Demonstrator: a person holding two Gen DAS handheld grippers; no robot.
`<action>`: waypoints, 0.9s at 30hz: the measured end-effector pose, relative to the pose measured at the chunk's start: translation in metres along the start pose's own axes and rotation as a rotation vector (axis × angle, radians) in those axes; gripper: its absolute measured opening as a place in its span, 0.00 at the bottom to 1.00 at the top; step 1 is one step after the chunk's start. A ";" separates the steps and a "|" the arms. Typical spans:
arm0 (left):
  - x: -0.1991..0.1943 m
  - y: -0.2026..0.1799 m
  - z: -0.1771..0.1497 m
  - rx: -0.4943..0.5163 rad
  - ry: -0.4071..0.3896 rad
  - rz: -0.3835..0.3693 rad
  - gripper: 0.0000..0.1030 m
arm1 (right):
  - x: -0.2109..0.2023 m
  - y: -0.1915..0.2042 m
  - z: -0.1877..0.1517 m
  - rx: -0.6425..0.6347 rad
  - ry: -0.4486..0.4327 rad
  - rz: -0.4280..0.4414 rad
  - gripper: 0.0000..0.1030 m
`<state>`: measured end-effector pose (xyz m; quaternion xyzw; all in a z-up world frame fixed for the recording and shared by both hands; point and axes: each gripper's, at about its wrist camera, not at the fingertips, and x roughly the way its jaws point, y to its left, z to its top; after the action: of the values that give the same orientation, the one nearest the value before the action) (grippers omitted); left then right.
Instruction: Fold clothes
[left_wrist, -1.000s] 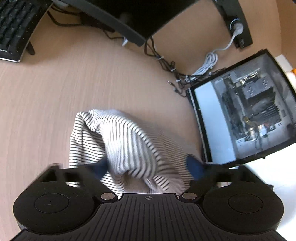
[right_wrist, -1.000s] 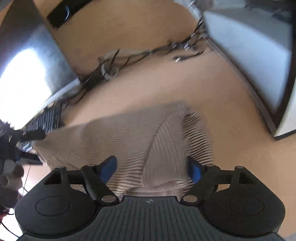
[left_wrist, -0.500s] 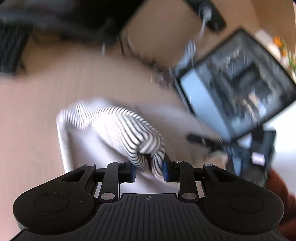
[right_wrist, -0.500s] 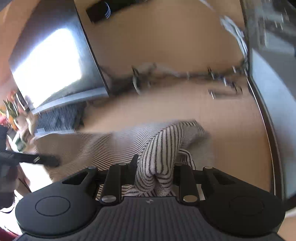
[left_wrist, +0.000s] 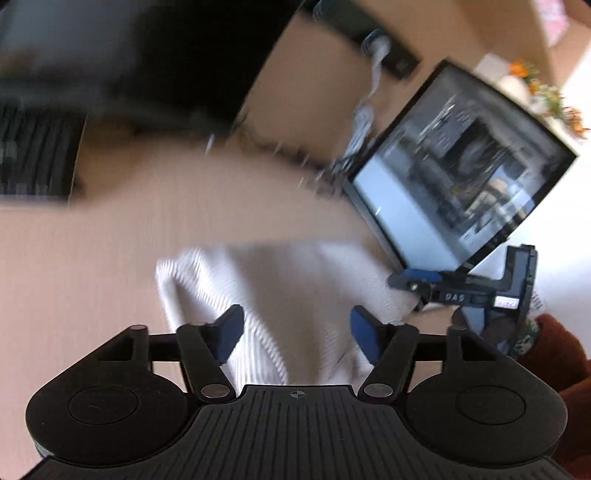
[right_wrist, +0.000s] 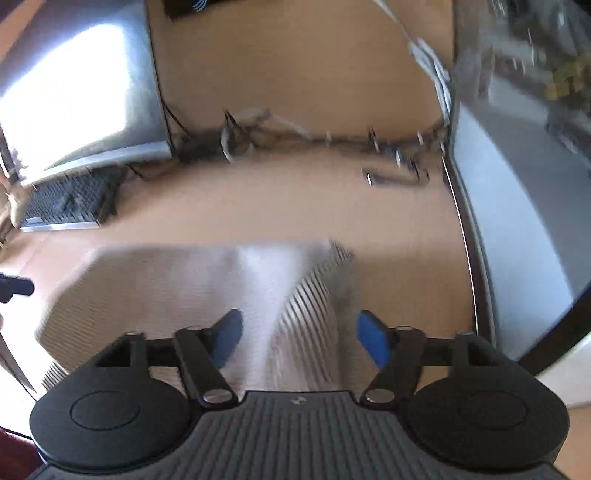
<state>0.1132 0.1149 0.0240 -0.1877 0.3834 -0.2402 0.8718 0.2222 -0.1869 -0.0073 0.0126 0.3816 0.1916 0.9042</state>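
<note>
Worktop (right_wrist: 295, 206): pale wood, carrying keyboard (right_wrist: 66, 201), monitor (right_wrist: 74, 96), tangled cables (right_wrist: 391, 162), glass-sided computer case (left_wrist: 454, 173). Striped garment (left_wrist: 280, 291) lay mid-worktop beneath both tongs. Left tongs (left_wrist: 297, 330) and right tongs (right_wrist: 299, 338): spread, gripping nothing. Writing on the other tool: blurred, unreadable.

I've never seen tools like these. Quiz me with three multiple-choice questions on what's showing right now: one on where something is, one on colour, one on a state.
1. The striped garment lies on:
A. wooden desk
B. keyboard
C. computer case

2. The pads on the fingers are:
A. red
B. blue
C. green

3. The left gripper and right gripper are:
A. both open
B. both shut
C. one each

Answers: A, the cloth lies on tan wood; B, the pads show blue; A, a wide gap shows in both views.
</note>
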 end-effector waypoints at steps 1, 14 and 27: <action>0.000 -0.005 0.005 0.009 -0.014 -0.021 0.76 | -0.001 0.002 0.004 0.012 -0.018 0.024 0.78; 0.097 0.041 -0.017 -0.301 0.279 -0.114 0.77 | 0.046 0.000 -0.014 0.056 0.068 0.131 0.87; 0.141 0.051 0.034 -0.145 0.197 -0.037 0.75 | 0.071 0.000 0.002 0.060 0.032 0.038 1.00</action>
<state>0.2361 0.0816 -0.0620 -0.2328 0.4801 -0.2451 0.8095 0.2685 -0.1610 -0.0543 0.0439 0.4012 0.1972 0.8934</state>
